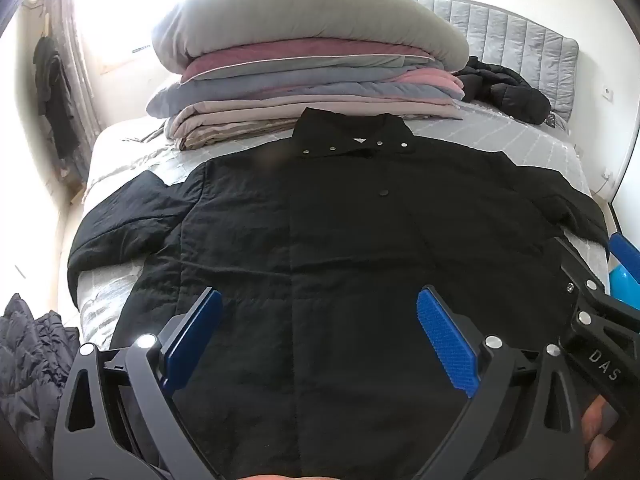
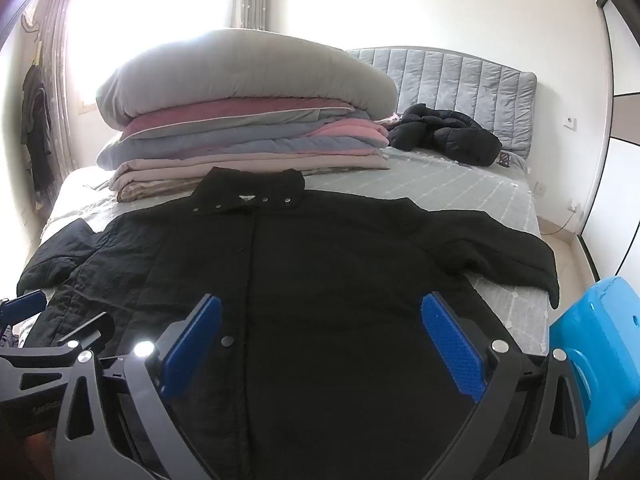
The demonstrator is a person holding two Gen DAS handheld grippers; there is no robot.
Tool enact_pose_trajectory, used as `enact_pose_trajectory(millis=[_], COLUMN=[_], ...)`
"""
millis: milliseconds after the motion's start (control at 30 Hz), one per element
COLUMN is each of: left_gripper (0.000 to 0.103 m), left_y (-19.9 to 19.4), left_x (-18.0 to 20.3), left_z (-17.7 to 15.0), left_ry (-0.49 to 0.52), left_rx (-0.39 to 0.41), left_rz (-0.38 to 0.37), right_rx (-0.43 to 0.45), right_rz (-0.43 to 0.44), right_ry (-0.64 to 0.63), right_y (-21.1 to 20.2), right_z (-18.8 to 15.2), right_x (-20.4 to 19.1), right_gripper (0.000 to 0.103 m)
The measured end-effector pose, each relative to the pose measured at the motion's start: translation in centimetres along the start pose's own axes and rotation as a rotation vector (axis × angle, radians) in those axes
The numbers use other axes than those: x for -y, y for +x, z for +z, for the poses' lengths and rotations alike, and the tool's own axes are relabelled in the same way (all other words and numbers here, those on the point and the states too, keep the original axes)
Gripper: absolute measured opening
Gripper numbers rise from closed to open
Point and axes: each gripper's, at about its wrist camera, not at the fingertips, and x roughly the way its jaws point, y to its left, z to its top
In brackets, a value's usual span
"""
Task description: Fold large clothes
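A large black quilted coat (image 1: 340,232) lies flat and face up on the bed, collar far from me, both sleeves spread out; it also shows in the right wrist view (image 2: 320,264). My left gripper (image 1: 320,312) is open over the coat's lower part, holding nothing. My right gripper (image 2: 322,316) is open over the lower front of the coat, holding nothing. The right gripper's black body (image 1: 600,320) shows at the right edge of the left wrist view. The left gripper's body (image 2: 52,344) shows at the left edge of the right wrist view.
A tall stack of folded quilts (image 2: 248,120) stands on the bed (image 2: 460,188) behind the collar. A black puffer jacket (image 2: 448,136) lies by the grey headboard (image 2: 460,80). A dark quilted garment (image 1: 32,360) lies off the bed's left side. A blue object (image 2: 596,360) is at the right.
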Motion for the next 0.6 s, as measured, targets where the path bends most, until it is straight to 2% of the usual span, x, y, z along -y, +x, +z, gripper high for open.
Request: enact_pose_trajectory(millis=[600], left_gripper=[0.094], left_y=[0.13], left_x=[-0.14], left_z=[0.22], left_ry=[-0.002], left_rx=[-0.004], left_rz=[0.002], right_rx=[-0.010], right_rz=[0.003], right_ry=[0.002], right_y=[0.30], right_z=[-0.27], right_x=[-0.25], right_gripper=[0.097])
